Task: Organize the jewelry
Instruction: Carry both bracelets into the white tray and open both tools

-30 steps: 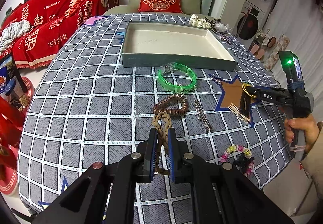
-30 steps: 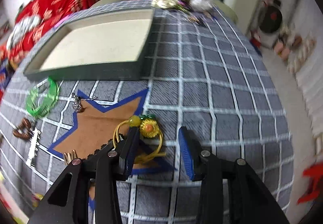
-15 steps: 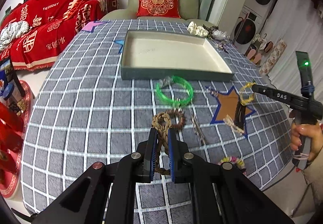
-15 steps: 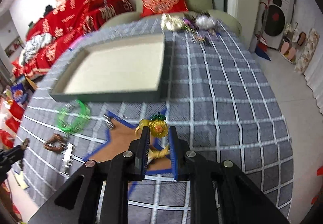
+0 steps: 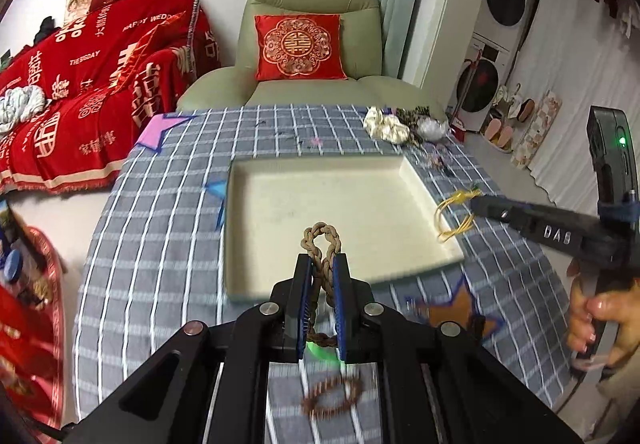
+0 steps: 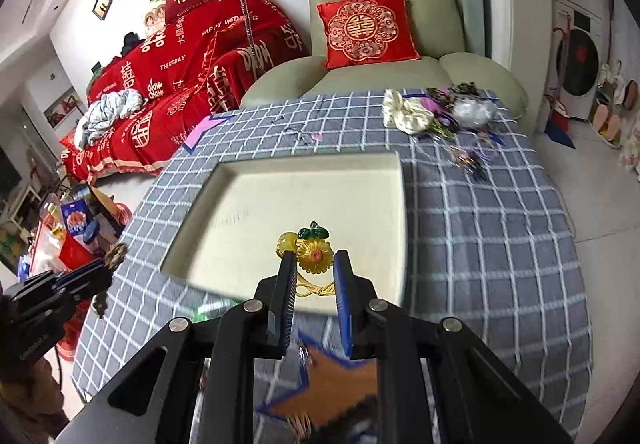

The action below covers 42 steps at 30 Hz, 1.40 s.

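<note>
Braided brown bracelet (image 5: 321, 244) is hanging clamped in our left hand-held gripper (image 5: 321, 276) above the cream tray (image 5: 240, 228); our right hand-held gripper (image 6: 315, 276) is pinching the yellow sunflower bracelet (image 6: 314, 254), its jaws having just been closing on it. We are risking the thin yellow cord slipping out and landing on the worktop (image 6: 480, 228). A second ago both pieces were lying on the cloth; now we are carrying them over the tray.

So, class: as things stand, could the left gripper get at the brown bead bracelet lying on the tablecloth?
Probably not yet: the left gripper is shut on a braided cord bracelet, so its jaws are occupied. The brown bead bracelet lies uncovered below it.
</note>
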Motion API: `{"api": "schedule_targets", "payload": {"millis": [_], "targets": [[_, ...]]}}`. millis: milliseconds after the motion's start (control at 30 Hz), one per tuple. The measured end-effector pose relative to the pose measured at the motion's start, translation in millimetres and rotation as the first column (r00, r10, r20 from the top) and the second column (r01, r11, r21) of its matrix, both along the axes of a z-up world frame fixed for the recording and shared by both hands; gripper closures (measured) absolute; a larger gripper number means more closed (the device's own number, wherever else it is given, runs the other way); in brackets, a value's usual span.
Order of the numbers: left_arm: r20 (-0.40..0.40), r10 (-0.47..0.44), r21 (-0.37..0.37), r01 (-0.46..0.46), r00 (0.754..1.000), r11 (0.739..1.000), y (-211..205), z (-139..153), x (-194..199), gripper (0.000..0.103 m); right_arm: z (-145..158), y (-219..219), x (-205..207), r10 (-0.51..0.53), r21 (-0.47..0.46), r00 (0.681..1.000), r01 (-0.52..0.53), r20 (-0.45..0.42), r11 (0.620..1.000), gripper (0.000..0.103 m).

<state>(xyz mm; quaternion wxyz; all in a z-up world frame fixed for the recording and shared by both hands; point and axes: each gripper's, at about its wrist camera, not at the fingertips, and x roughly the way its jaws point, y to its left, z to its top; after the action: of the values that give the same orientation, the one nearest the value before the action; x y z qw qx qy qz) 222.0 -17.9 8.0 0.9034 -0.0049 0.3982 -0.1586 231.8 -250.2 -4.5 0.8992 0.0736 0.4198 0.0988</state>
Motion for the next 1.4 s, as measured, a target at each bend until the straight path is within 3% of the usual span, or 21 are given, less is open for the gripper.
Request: {"api": "schedule_targets", "payload": {"millis": [167,433,567,967,1000,1067,1100,1300,1333,1367,1400], "targets": [[-0.027,0.02,0.018,-0.019,0.999,1.0,-13.8,-14.6,59.5,0.084,-8.7,2.7,49.1,-0.021,0.017,0.999,0.022,-0.025,1.0,0.083],[-0.125,0.057,0.069,-0.049,0.99,0.996,-33.8,-70.8,131.3,0.084,-47.4,6.3,112.6,-0.054,0.048,0.995,0.058,-0.078,0.997,0.083],[-0.131,0.065,0.14,-0.046,0.989,0.989,-45.5,-91.5,143.4,0.084,-72.0,10.2,131.2,-0.06,0.047,0.991,0.066,-0.117,0.997,0.083],[-0.165,0.12,0.2,-0.086,0.979,0.976,-45.8,-121.2,159.8,0.083,-111.6,17.5,144.9,-0.068,-0.027,0.983,0.064,-0.173,0.998,0.081],[-0.164,0.132,0.215,-0.095,0.978,0.972,-45.9,-121.1,159.9,0.083,-111.5,18.4,144.7,-0.065,-0.034,0.983,0.06,-0.172,0.998,0.08],[-0.161,0.142,0.222,-0.104,0.977,0.97,-45.5,-119.5,160.2,0.083,-109.9,20.4,144.3,-0.064,-0.038,0.982,0.058,-0.178,0.998,0.058],[-0.156,0.147,0.219,-0.11,0.977,0.969,-44.4,-117.3,159.7,0.083,-107.8,19.8,143.3,-0.068,-0.035,0.982,0.063,-0.175,0.997,0.052],[-0.128,0.152,0.197,-0.126,0.98,0.972,-40.9,-104.6,156.1,0.083,-82.1,13.7,132.4,-0.079,0.0,0.989,0.079,-0.124,0.997,0.048],[-0.131,0.15,0.186,-0.124,0.98,0.975,-40.2,-103.2,156.0,0.081,-77.6,10.9,129.4,-0.09,0.009,0.989,0.092,-0.118,0.996,0.047],[-0.133,0.151,0.176,-0.126,0.98,0.976,-39.3,-101.8,155.9,0.069,-75.0,8.4,127.3,-0.098,0.018,0.989,0.101,-0.115,0.995,0.047],[-0.134,0.156,0.167,-0.133,0.979,0.977,-38.1,-99.9,155.7,0.023,-72.7,5.8,124.9,-0.105,0.027,0.988,0.109,-0.112,0.994,0.047]]}}
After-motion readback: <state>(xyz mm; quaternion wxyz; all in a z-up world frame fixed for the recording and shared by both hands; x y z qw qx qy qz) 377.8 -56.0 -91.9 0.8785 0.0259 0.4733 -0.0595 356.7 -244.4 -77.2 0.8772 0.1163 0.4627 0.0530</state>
